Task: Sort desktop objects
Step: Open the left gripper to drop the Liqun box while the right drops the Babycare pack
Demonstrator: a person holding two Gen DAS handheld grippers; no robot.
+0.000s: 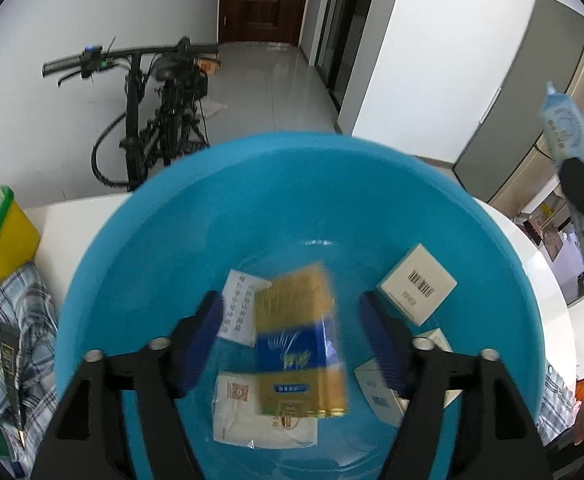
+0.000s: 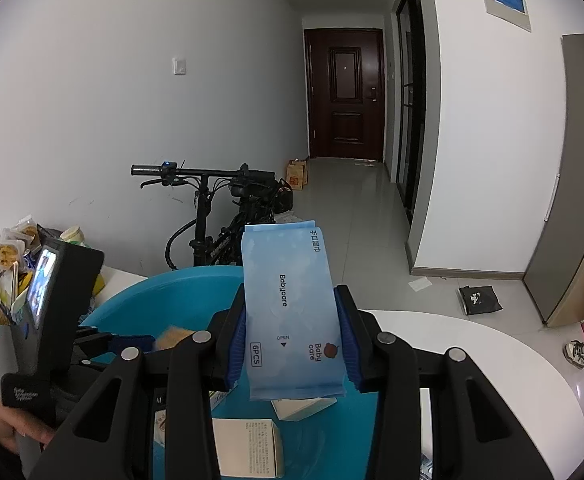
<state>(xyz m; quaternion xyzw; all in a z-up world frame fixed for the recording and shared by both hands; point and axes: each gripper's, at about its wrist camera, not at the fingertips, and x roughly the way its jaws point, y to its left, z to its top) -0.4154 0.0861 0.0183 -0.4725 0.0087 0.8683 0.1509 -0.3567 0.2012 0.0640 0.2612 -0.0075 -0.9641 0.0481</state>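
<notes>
A blue basin [image 1: 171, 240] sits on the white table and holds several small boxes and packets. My left gripper [image 1: 287, 340] hangs open above it; a gold and blue pack [image 1: 298, 344] is blurred between its fingers, touching neither, over the basin floor. My right gripper [image 2: 292, 334] is shut on a light blue Babycare wipes pack [image 2: 287, 312] and holds it upright over the basin [image 2: 163, 296]. That pack and gripper also show at the right edge of the left wrist view [image 1: 572, 140].
A white barcode box [image 1: 416, 284] lies at the basin's right side. A yellow box [image 1: 3, 236] and checked cloth [image 1: 31, 320] with snack packs are to the left. A bicycle [image 2: 219, 216] stands behind the table.
</notes>
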